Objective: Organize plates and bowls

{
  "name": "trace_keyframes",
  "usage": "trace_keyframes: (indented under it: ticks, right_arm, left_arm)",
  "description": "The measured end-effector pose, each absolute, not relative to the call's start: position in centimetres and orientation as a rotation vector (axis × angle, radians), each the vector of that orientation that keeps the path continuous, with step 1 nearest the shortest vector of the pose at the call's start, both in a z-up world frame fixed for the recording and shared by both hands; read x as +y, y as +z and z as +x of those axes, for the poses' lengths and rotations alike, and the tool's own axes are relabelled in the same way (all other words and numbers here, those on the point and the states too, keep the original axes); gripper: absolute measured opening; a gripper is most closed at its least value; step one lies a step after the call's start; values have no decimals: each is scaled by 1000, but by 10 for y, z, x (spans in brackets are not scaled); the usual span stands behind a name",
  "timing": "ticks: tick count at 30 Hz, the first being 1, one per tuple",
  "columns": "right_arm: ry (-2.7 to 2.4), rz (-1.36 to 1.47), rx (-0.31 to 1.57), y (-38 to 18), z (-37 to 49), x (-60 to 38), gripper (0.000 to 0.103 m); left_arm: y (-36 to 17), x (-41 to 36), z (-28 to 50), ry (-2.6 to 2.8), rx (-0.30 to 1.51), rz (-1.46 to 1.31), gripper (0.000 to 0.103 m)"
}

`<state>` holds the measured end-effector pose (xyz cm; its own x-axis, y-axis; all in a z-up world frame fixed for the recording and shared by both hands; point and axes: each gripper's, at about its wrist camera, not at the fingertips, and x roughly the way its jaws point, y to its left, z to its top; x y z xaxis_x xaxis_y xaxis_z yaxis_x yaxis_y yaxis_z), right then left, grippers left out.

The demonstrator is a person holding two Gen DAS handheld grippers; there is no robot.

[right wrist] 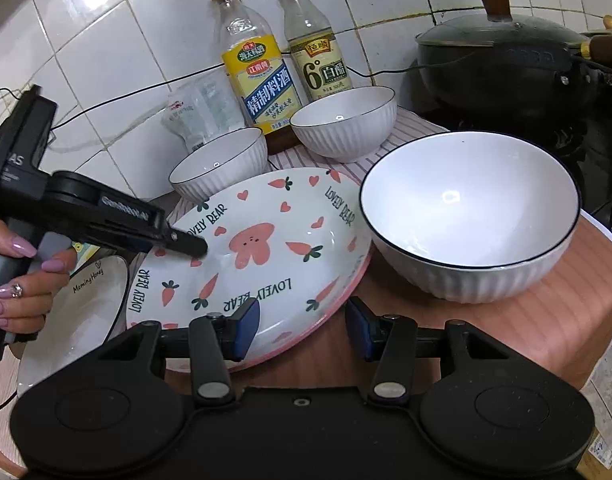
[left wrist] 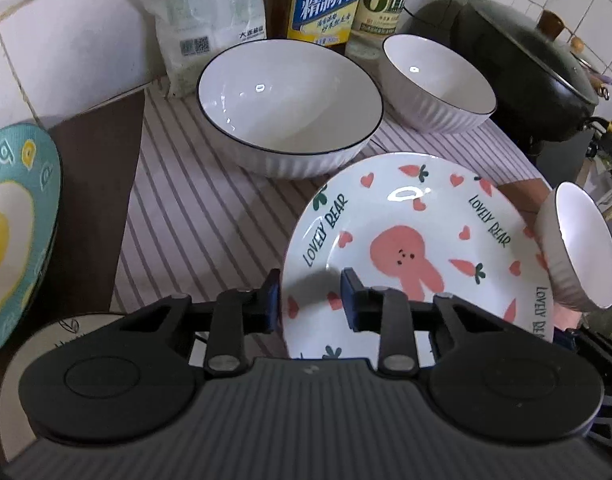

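Note:
A white plate (left wrist: 406, 240) printed with a pink rabbit, carrots and "LOVELY BEAR" lies in the middle of the counter. My left gripper (left wrist: 311, 300) stands astride its left rim, one pad outside and one over the inside, with a gap still showing, so it is open. In the right wrist view one of its fingers (right wrist: 186, 245) reaches over the plate (right wrist: 266, 248). My right gripper (right wrist: 302, 330) is open at the plate's near rim and holds nothing. Three white ribbed bowls with dark rims stand around: one (right wrist: 470, 216) at the right, two (right wrist: 222, 164) (right wrist: 346, 124) behind.
A teal fried-egg plate (left wrist: 14, 216) lies far left, and a white "Morning Honey" plate (right wrist: 86, 300) sits under the left gripper. Two bottles (right wrist: 262, 80) (right wrist: 318, 60) and a white bag (left wrist: 202, 24) stand against the tiled wall. A lidded black wok (right wrist: 506, 64) is at right. A hand (right wrist: 22, 280) holds the left gripper.

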<state>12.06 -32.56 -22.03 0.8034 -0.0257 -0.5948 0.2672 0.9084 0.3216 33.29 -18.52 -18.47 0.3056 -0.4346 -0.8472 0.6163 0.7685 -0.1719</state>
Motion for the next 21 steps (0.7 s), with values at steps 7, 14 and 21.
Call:
trace_keyframes:
  ticks: [7, 14, 21]
  right_arm:
    - [-186, 371, 614, -223, 123, -322, 42]
    - [-228, 414, 629, -222, 126, -324, 35]
    - [-179, 499, 637, -217, 119, -321, 35]
  left_arm:
    - [-186, -184, 334, -689, 1055, 171, 27]
    - [-181, -181, 331, -660, 1037, 158, 27]
    - [-160, -170, 323, -678, 1015, 175, 27]
